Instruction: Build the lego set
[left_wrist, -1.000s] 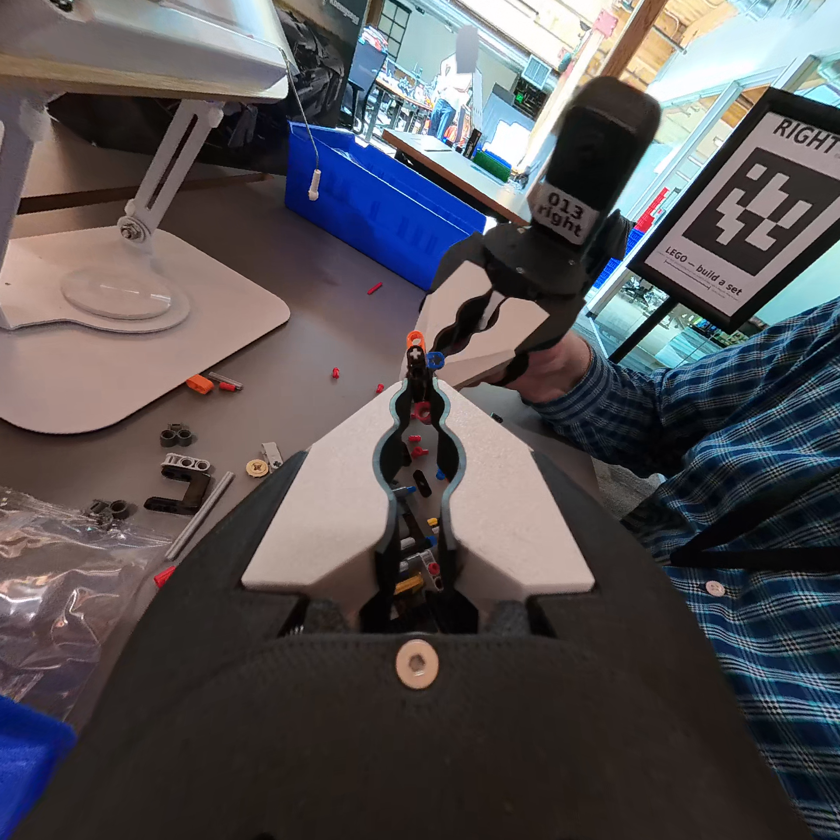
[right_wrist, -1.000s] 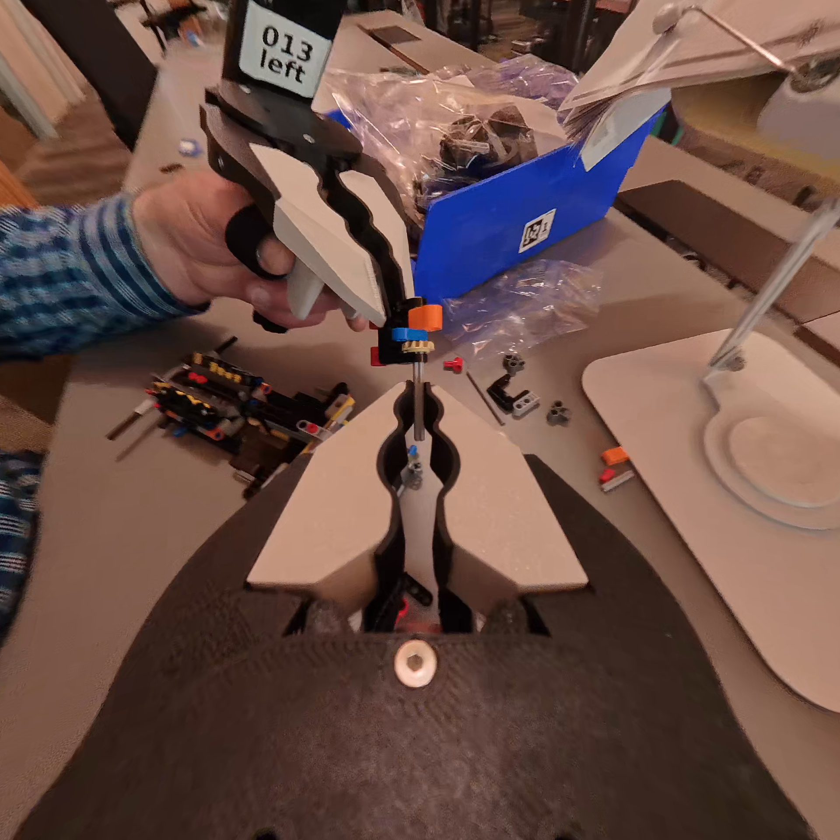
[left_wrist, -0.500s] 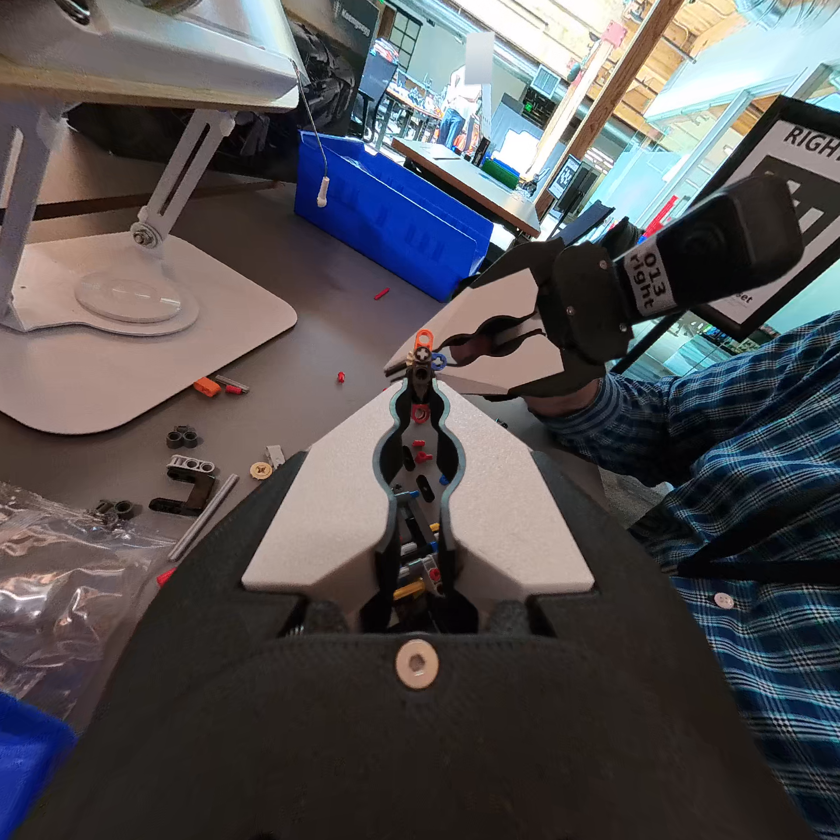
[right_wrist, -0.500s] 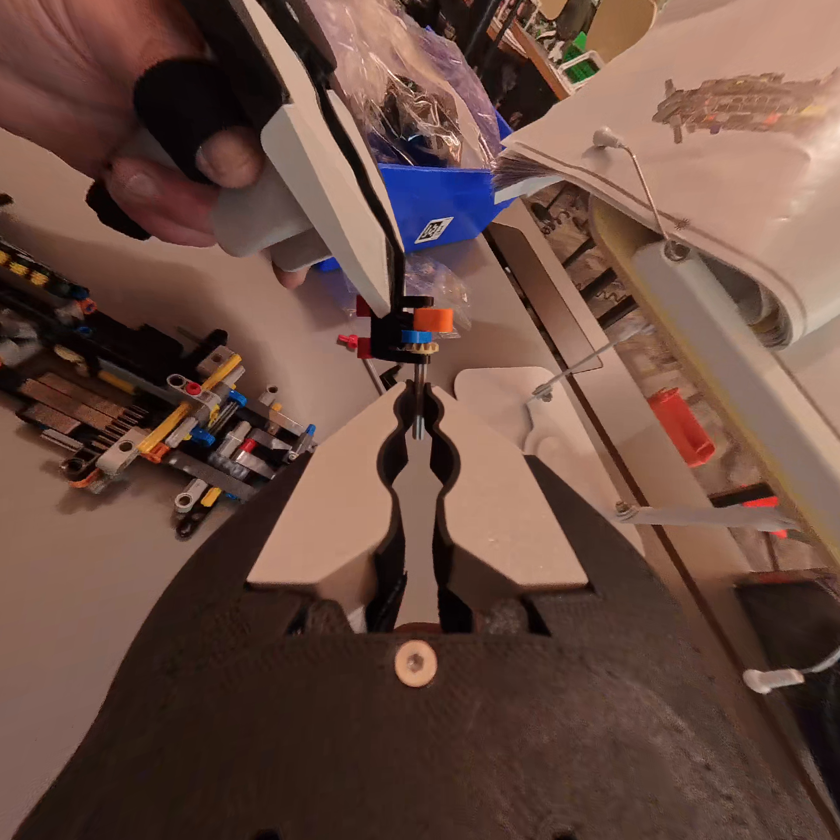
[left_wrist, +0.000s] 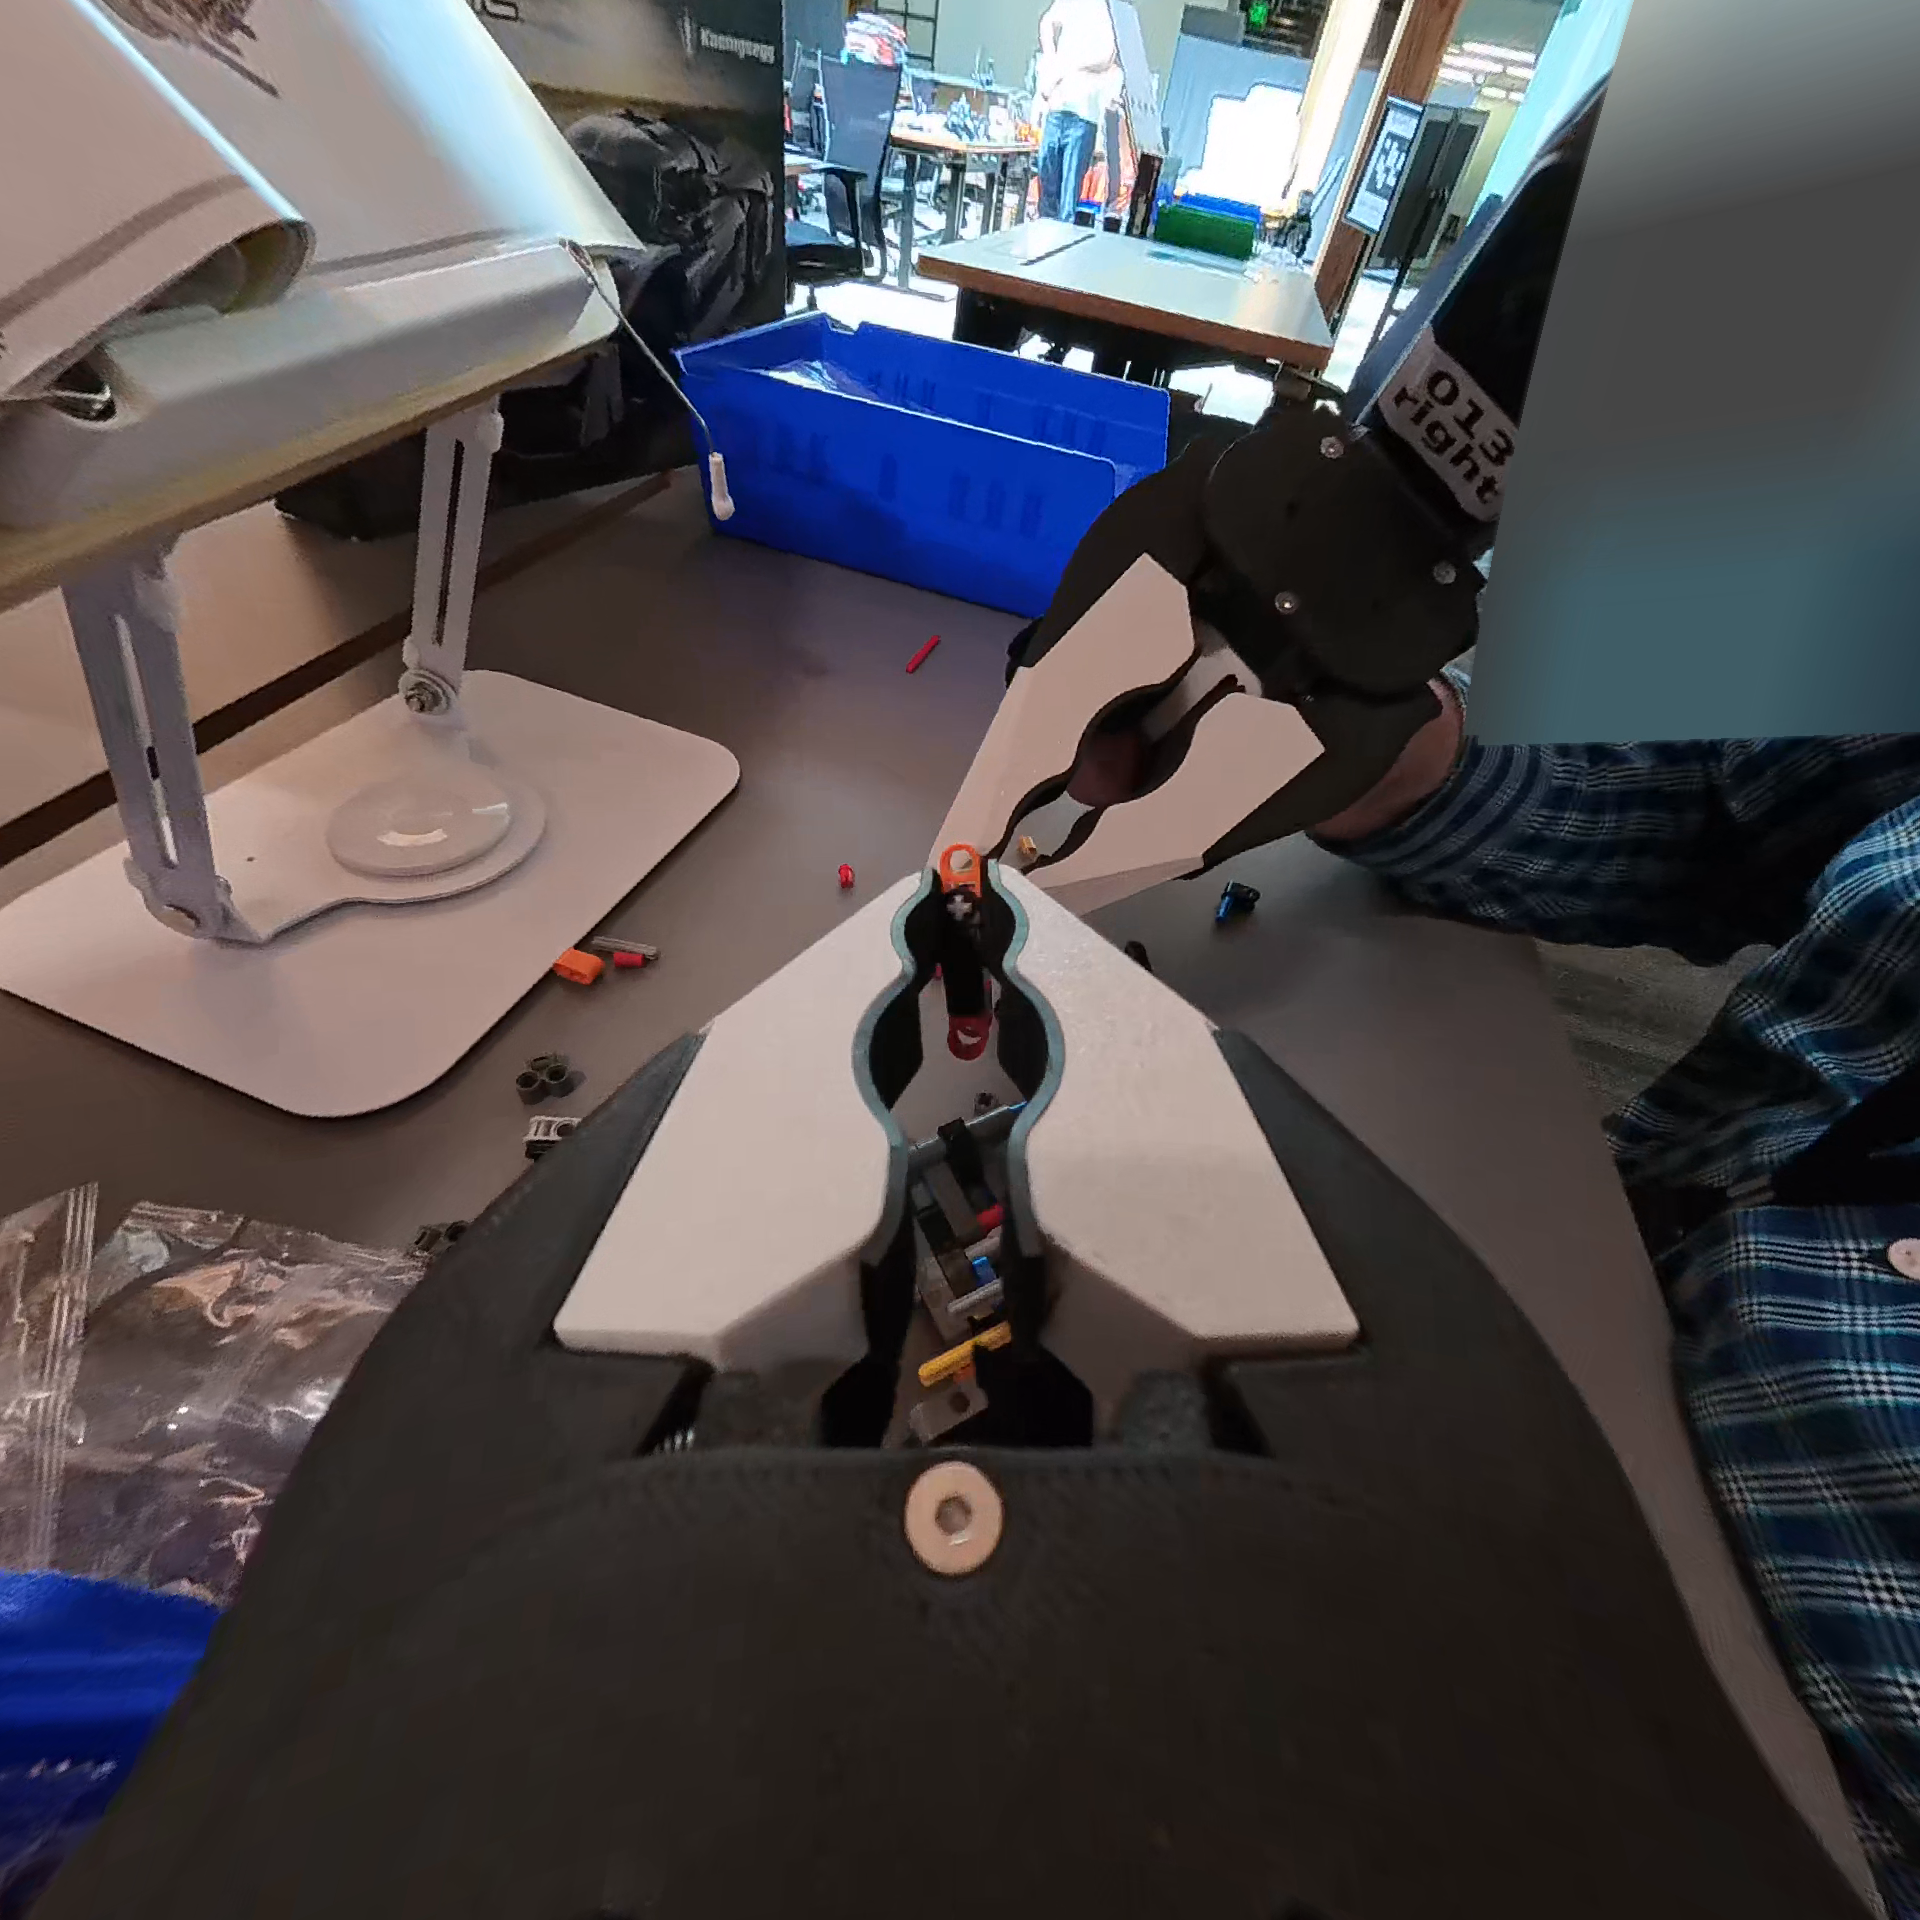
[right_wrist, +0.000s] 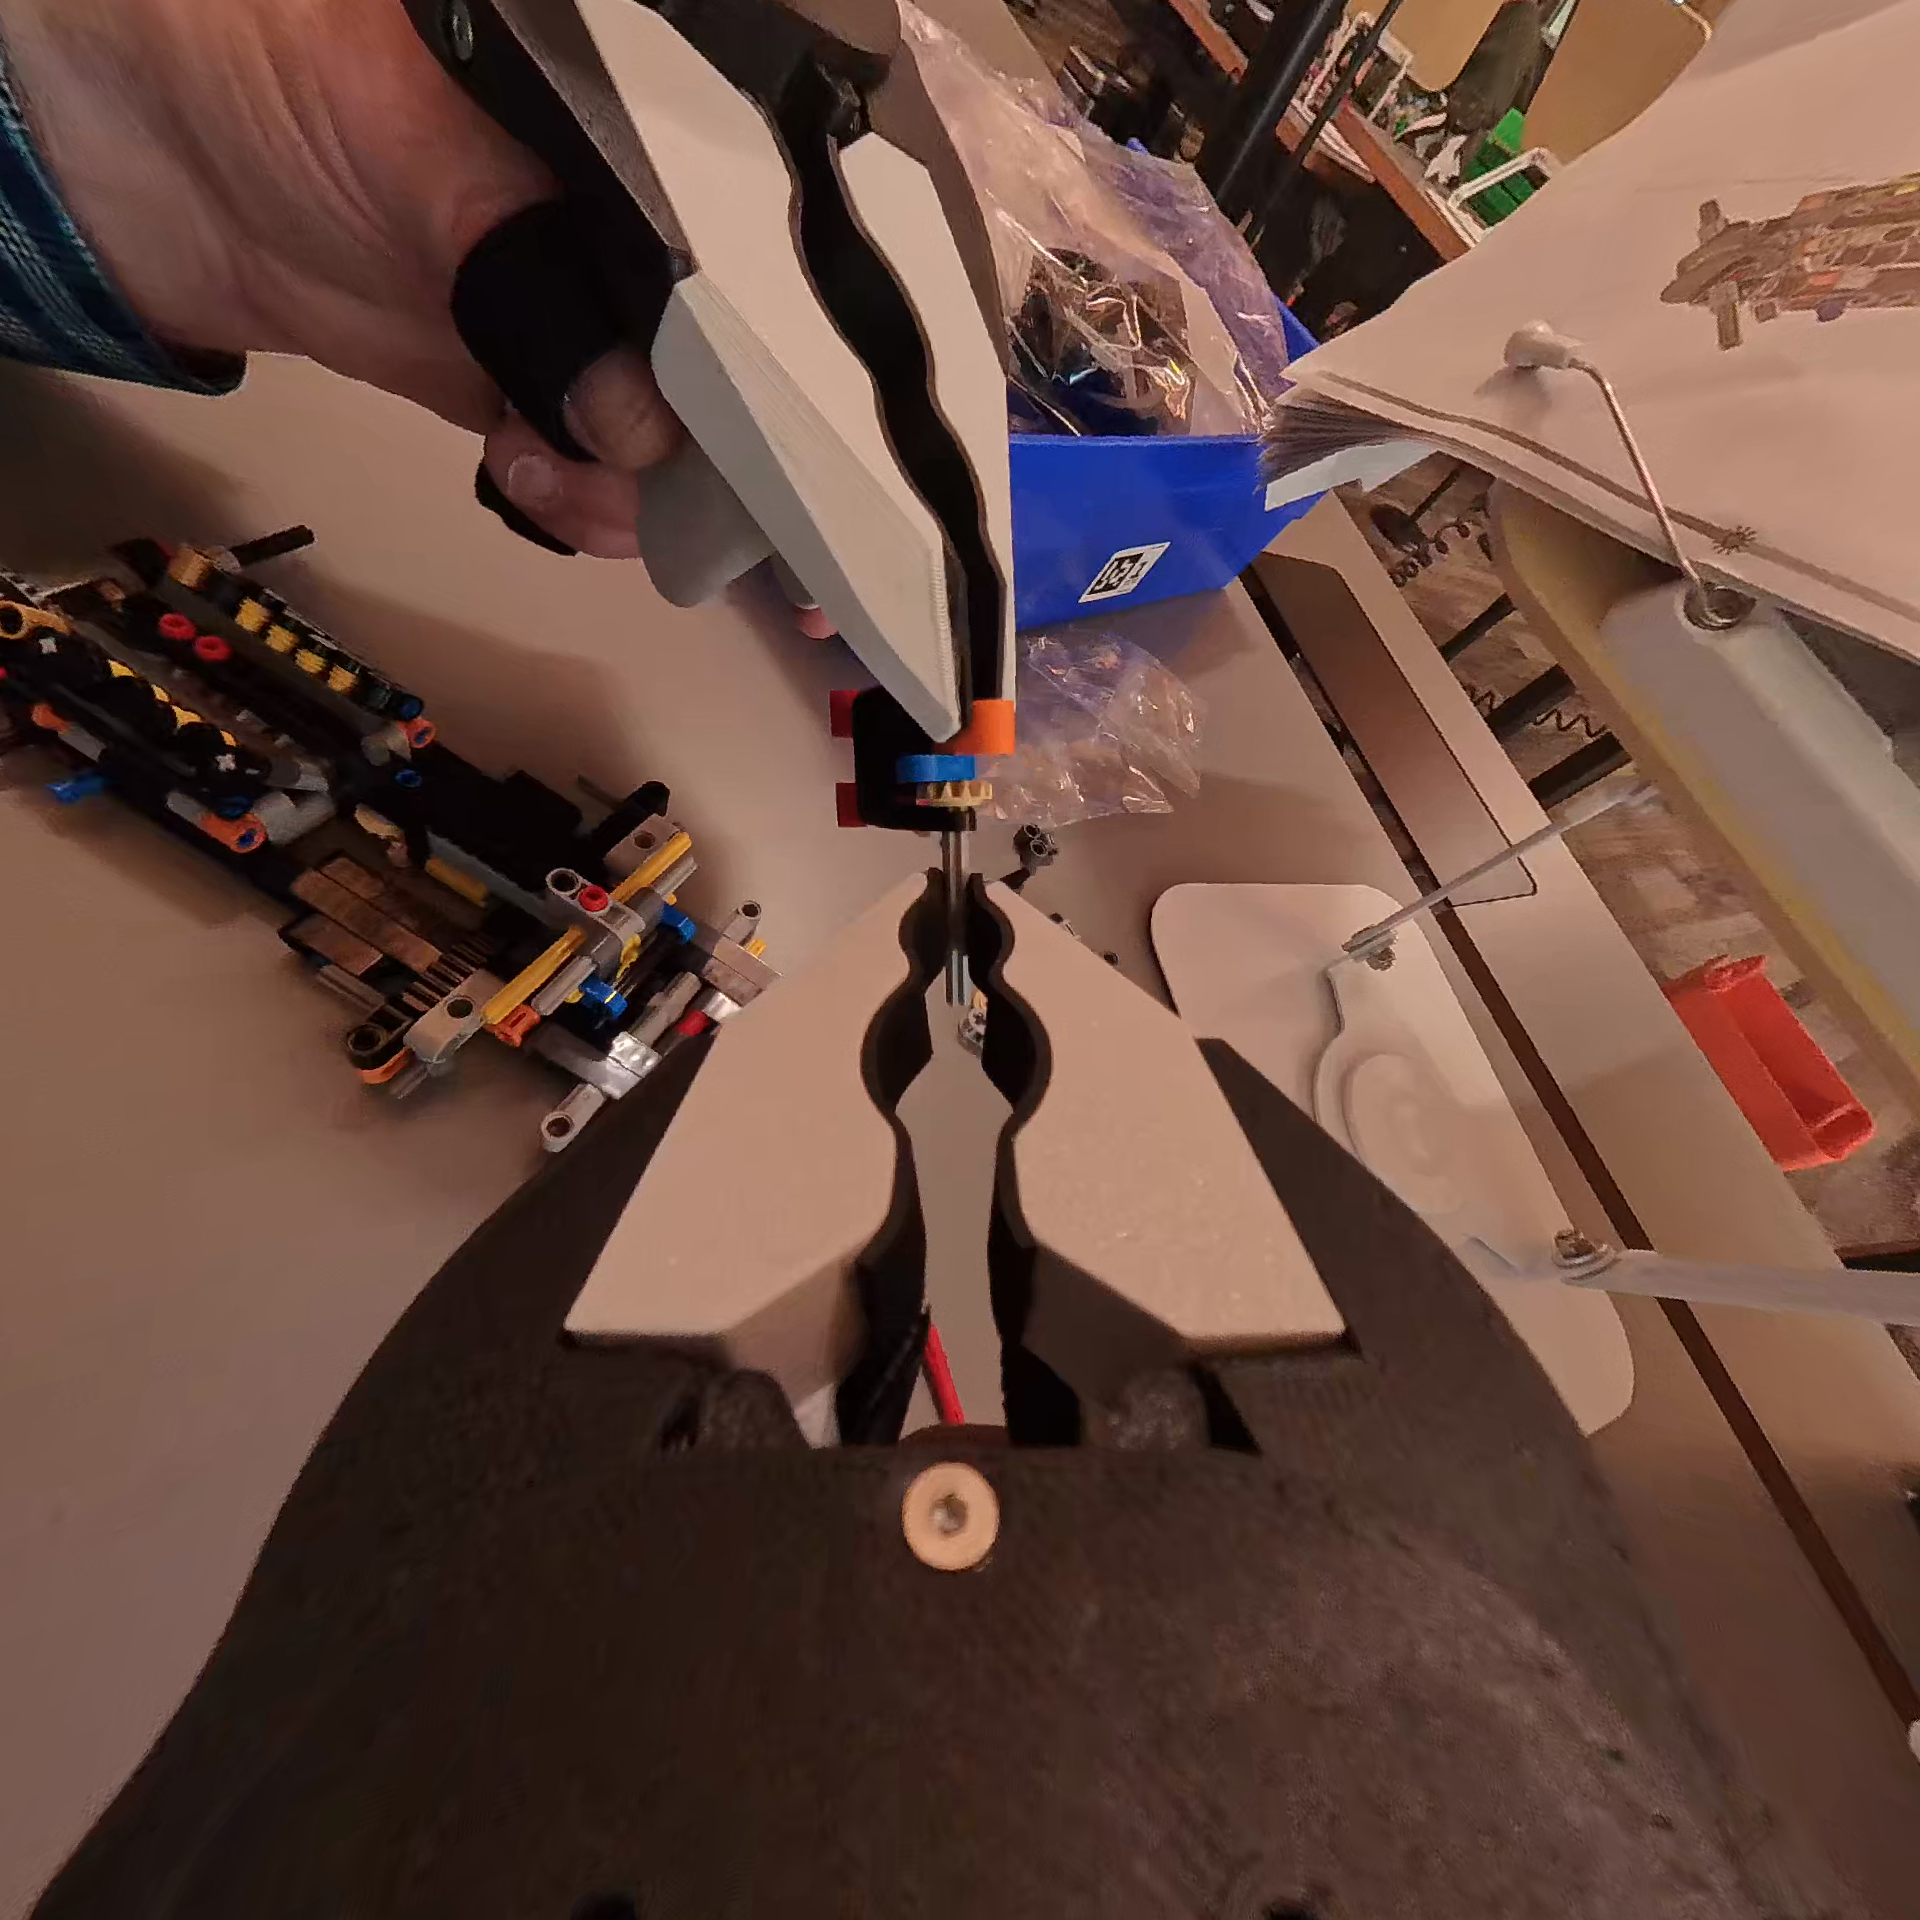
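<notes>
While left tongs (right_wrist: 961, 717) pinch the sub-assembly (right_wrist: 914, 769) above the worktop (right_wrist: 208, 1195), keep right tongs (right_wrist: 956, 904) pinched on the axle (right_wrist: 954, 935). Axle long axis: 6 to 12 o'clock in right wrist view, sub-assembly touching at 12. Likely next: press axle home along that line. Main build (right_wrist: 312, 831) at 9 o'clock, well apart.

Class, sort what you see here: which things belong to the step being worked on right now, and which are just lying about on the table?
In use:
left gripper
right gripper
small black sub-assembly
grey axle

Lying about:
large part-built model
blue bin
plastic bags
loose orange piece
instruction booklet on its stand
</notes>
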